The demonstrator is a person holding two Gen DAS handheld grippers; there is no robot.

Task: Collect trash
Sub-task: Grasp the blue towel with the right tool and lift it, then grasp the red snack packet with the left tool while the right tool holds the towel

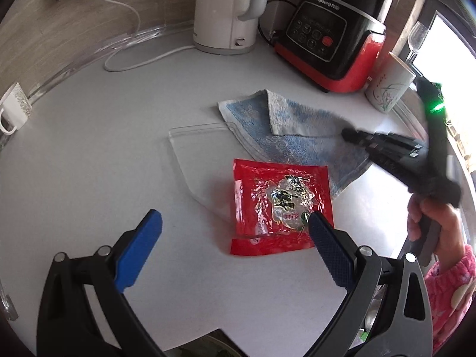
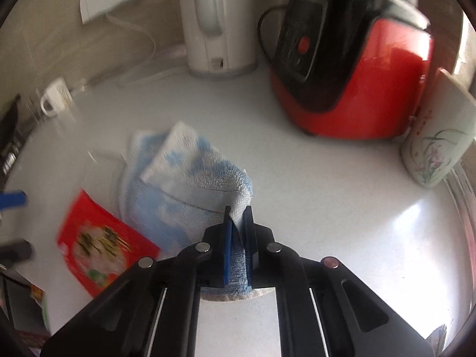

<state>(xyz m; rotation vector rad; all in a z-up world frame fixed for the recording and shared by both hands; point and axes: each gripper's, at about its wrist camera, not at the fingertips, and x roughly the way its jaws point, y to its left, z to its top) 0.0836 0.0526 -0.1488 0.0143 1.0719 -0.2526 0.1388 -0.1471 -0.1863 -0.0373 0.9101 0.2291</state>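
Observation:
A red snack wrapper lies flat on the white counter, partly over a clear plastic bag. My left gripper is open, its fingers either side of the wrapper's near edge, the right pad over its corner. A blue and white towel lies behind the wrapper. My right gripper is shut on the towel at its right edge and shows in the left wrist view. The wrapper lies left of it, blurred.
A white kettle and a red and black blender base stand at the back. A painted white cup stands at the right by a wine glass. A white mug sits at the left. A white cable loops there.

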